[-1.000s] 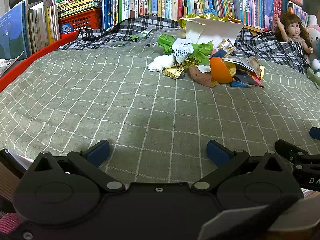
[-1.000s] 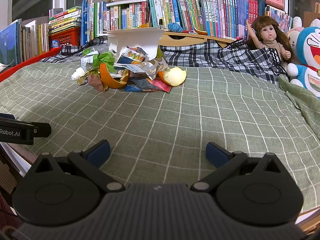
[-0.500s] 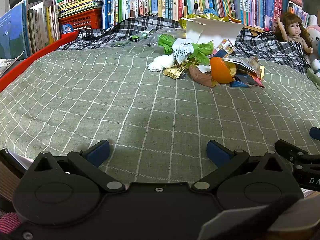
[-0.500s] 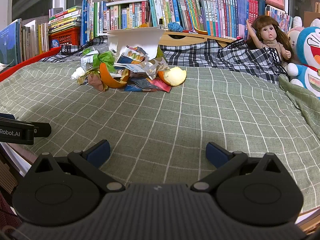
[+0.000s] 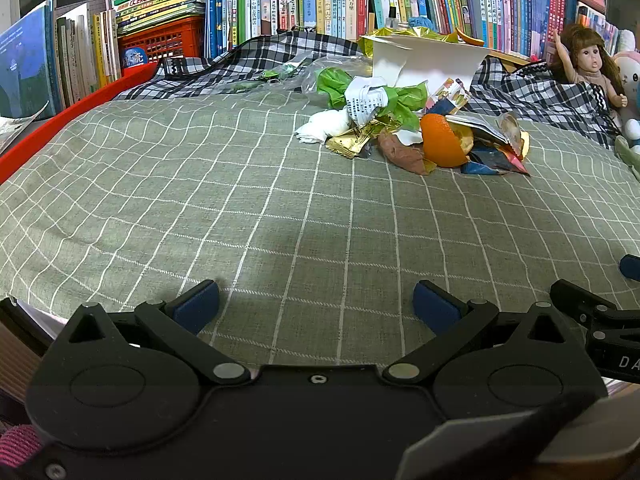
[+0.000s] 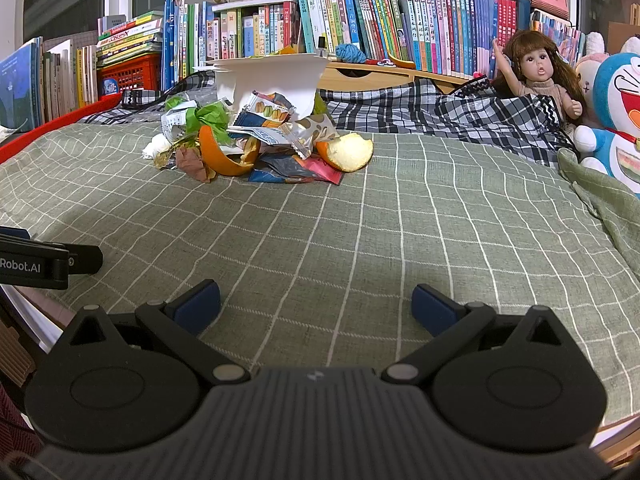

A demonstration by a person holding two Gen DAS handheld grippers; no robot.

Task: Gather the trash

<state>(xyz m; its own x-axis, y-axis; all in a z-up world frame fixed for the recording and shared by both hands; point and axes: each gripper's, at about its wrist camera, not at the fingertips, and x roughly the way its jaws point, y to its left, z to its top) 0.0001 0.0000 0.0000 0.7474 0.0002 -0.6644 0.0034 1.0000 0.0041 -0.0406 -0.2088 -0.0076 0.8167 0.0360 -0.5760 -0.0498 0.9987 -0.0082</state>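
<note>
trash pile (image 5: 416, 128) lies at one o'clock on the green checked cover (image 5: 240, 208). your left gripper (image 5: 316, 300) and right gripper (image 6: 316, 300) both gape wide, empty.

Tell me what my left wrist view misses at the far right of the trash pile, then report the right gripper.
Observer: The right wrist view shows a second orange peel piece, pale pith showing. It lies at the right end of the trash pile, on the green checked cover.
Operator: Now the right gripper.
Observer: The right gripper is open and empty, jaws wide apart, low over the cover and well short of the pile.
Operator: Name what sits past the doll.
Observer: A blue and white plush toy sits just right of the doll.
</note>
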